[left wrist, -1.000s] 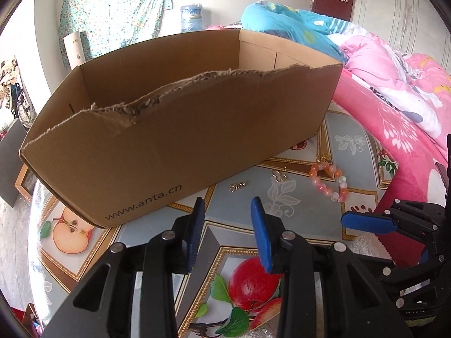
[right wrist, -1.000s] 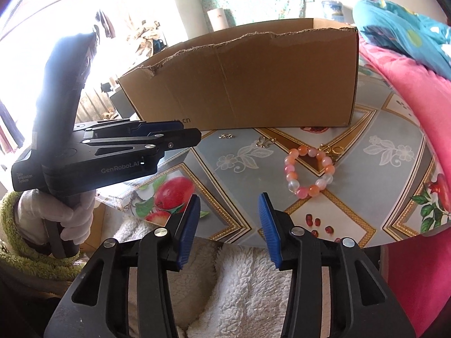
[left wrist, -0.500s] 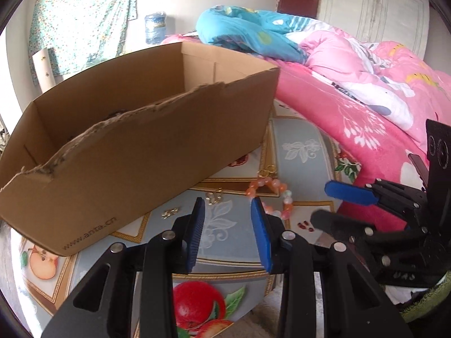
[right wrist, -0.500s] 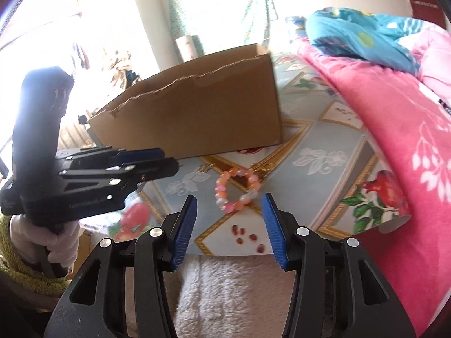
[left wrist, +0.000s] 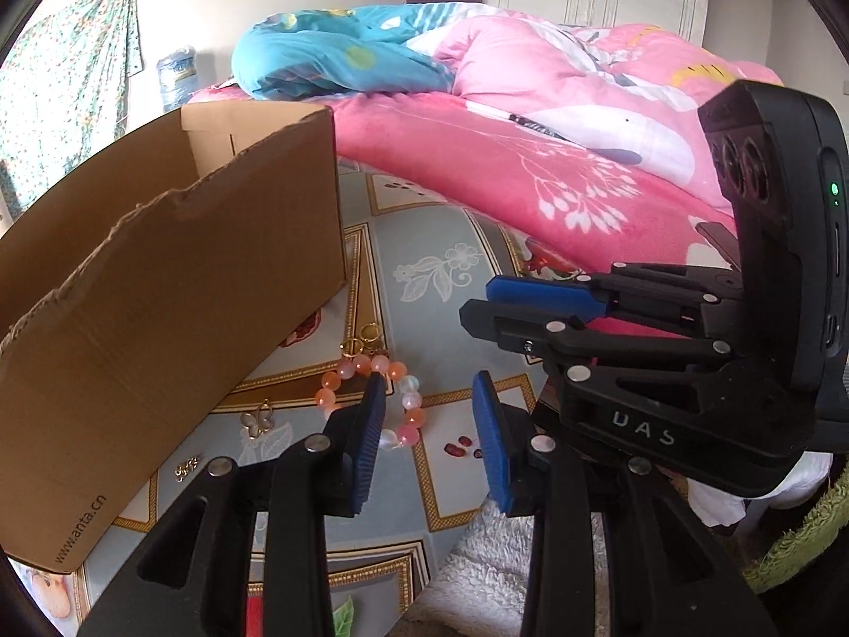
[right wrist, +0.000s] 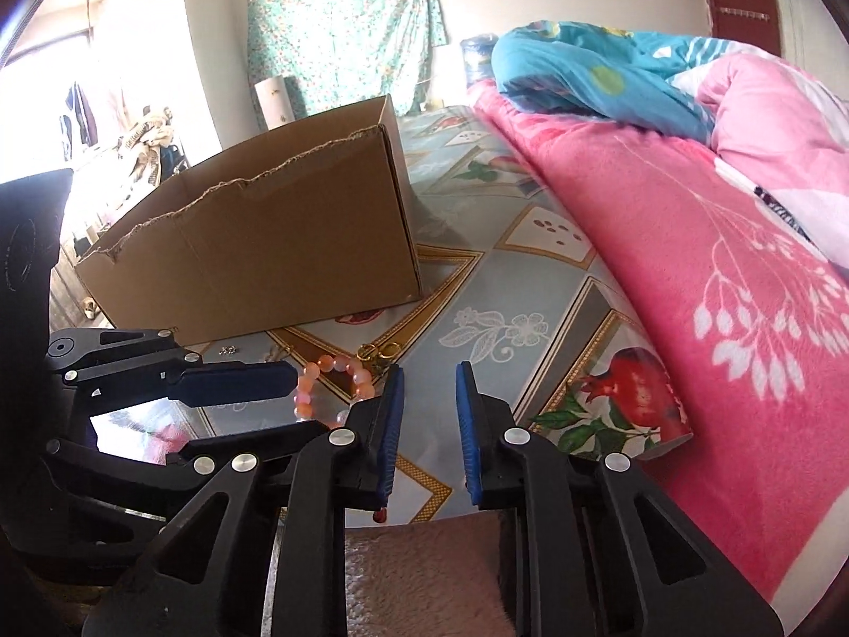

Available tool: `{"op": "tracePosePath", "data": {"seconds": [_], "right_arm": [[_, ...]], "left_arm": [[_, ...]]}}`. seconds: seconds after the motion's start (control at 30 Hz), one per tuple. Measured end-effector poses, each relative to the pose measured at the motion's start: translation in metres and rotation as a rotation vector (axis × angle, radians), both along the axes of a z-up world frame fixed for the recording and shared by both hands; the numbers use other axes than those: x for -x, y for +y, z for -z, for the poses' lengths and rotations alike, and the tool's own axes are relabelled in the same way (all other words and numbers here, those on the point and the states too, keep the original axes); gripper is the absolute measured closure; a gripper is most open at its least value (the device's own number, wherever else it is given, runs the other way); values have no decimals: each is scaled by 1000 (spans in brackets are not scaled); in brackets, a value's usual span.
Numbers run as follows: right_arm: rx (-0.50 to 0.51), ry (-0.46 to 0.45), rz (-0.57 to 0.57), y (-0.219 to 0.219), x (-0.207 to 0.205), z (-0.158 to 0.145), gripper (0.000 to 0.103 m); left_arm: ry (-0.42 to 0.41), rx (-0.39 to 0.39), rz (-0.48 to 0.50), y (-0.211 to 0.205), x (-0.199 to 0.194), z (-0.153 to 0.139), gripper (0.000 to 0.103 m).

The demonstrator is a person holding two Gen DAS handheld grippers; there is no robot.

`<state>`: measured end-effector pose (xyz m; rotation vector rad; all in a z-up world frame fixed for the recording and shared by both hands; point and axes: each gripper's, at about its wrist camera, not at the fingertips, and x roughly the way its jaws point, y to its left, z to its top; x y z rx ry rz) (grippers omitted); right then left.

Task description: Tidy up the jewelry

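Observation:
A pink and orange bead bracelet point(left wrist: 406, 403) point(right wrist: 318, 387) lies on the patterned tablecloth by the right end of the torn cardboard box point(left wrist: 175, 329) point(right wrist: 265, 255). Gold hoops point(left wrist: 366, 342) point(right wrist: 378, 353) touch its far side. A butterfly earring point(left wrist: 257, 419), a small chain piece point(left wrist: 185, 468) and dark red beads point(left wrist: 459, 443) lie nearby. My left gripper point(left wrist: 430, 440) hovers open just short of the bracelet, nothing between its fingers. My right gripper point(right wrist: 431, 424) is to the bracelet's right with its jaws closing on nothing, a gap still showing.
A pink blanket point(right wrist: 716, 276) and blue bedding point(left wrist: 339, 53) pile up along the table's right and far sides. The table edge point(right wrist: 626, 446) is close in front, with white fleece point(right wrist: 424, 573) below it. The two grippers sit side by side, close together.
Both views have swung right, so the box has slid left and the bedding has come in. The bracelet is nearer both grippers. The right gripper's jaws have narrowed.

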<state>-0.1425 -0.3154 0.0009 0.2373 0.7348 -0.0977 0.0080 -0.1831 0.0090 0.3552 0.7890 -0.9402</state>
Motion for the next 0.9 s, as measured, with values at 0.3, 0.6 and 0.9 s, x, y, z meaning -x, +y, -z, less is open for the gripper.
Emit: {"op": "tracePosePath", "data": {"seconds": [0.3, 0.6, 0.9], "right_arm": [[-22, 18, 25, -8, -2, 6, 86], [-46, 7, 47, -16, 0, 9, 86], [-60, 2, 49, -18, 2, 10, 86]], "left_arm": [[0, -64, 24, -14, -7, 10, 70], [8, -126, 13, -23, -11, 21, 70], [-10, -132, 6, -25, -9, 25, 88]]}}
